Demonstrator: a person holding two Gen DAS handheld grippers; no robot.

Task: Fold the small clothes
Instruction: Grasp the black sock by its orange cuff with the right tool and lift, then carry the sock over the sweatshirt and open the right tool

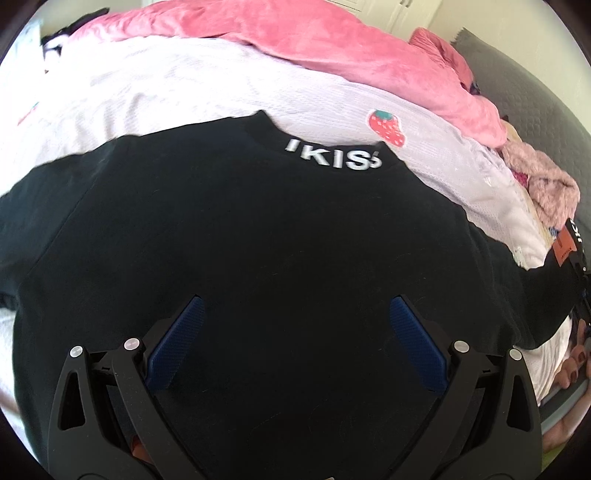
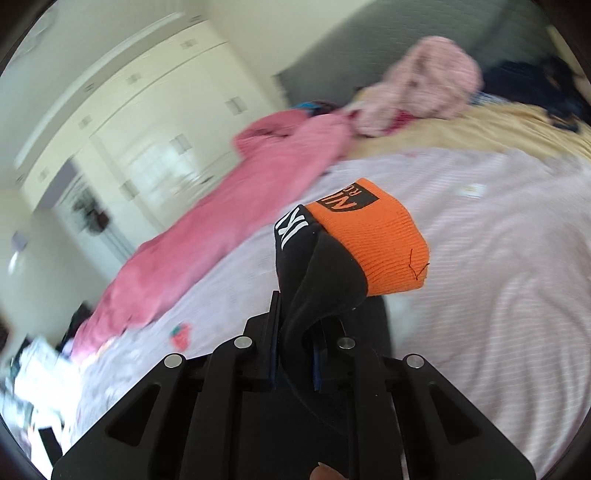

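Black cotton sweatshirt [image 1: 236, 229]: right gripper [image 2: 295, 354] is pinching its orange-cuffed sleeve [image 2: 373, 240]; left gripper [image 1: 291, 339] is hovering wide apart. Thin grip risks the sleeve slipping mid-fold.

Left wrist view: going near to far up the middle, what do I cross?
Open left gripper → black shirt → its white neck lettering → pale sheet with strawberry patch → pink blanket.

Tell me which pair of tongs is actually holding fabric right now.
The right tongs, shut on the black sweatshirt's orange cuff. The left tongs gape open over its body.
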